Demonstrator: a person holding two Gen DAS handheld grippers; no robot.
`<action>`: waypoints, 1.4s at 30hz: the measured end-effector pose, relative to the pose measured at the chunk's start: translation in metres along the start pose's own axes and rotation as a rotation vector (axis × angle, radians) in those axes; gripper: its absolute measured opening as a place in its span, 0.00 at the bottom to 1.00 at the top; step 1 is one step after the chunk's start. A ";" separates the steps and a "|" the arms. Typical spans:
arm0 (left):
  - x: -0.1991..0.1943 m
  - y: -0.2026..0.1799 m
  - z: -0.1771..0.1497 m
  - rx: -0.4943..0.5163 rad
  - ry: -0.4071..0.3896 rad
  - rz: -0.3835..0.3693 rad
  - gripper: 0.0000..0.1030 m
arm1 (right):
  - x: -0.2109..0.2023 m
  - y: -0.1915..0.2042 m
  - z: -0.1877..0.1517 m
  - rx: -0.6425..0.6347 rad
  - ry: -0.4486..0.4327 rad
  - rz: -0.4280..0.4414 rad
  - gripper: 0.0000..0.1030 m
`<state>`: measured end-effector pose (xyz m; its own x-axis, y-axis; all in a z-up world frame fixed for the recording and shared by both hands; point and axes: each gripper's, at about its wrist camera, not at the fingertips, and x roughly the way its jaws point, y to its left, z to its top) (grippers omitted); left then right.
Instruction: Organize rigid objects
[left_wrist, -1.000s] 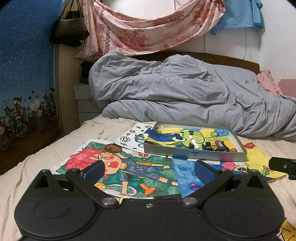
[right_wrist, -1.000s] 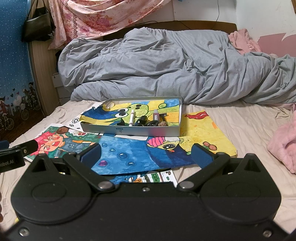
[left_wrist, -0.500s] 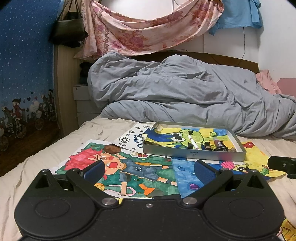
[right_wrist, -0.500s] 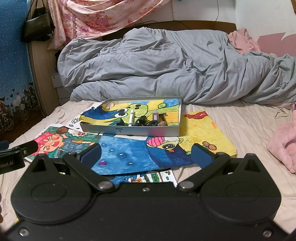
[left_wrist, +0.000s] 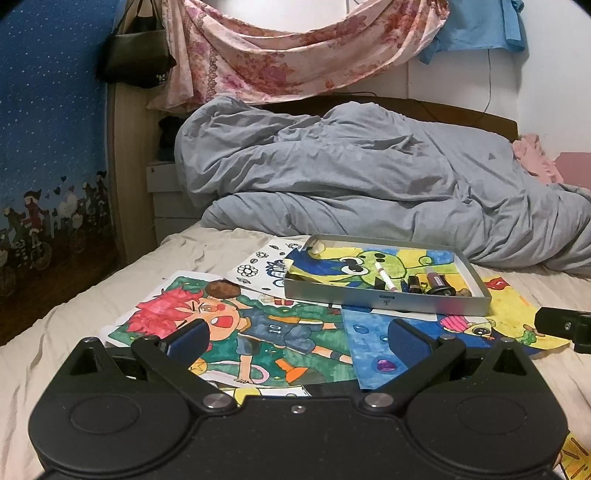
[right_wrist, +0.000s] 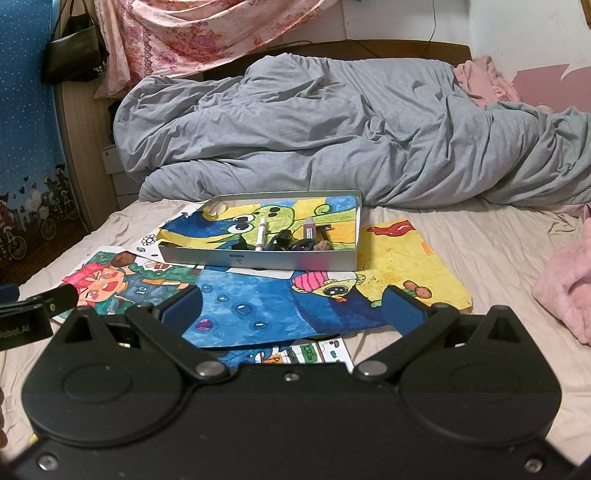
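While both grippers, left gripper (left_wrist: 297, 338) and right gripper (right_wrist: 291, 308), hold spread empty jaws, the tin tray (right_wrist: 258, 260) ahead of them collects the small items.

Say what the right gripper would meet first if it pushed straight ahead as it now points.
Probably the blue drawing lying flat between the open right gripper and the metal tray; if it clears the paper, the tray's near wall. Depth is unclear.

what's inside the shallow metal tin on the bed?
Shallow grey metal tin holds a green-frog drawing lining its floor, a white marker, a purple tube and small dark items, unidentifiable. The near wall hides the floor's front strip.
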<state>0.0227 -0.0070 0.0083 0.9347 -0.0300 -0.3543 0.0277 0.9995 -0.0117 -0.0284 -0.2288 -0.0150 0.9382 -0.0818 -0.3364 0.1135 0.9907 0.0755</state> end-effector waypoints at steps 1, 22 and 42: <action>0.000 0.000 0.001 -0.004 0.002 0.003 0.99 | 0.000 0.000 0.000 0.000 0.000 0.000 1.00; 0.001 0.002 0.004 -0.007 0.004 -0.001 0.99 | 0.000 0.000 0.000 0.000 0.001 0.000 1.00; 0.000 0.000 0.004 -0.005 0.007 -0.001 0.99 | 0.000 0.000 0.001 0.000 0.002 0.000 1.00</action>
<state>0.0243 -0.0072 0.0118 0.9323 -0.0311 -0.3604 0.0269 0.9995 -0.0168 -0.0280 -0.2286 -0.0142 0.9373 -0.0821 -0.3386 0.1141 0.9906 0.0758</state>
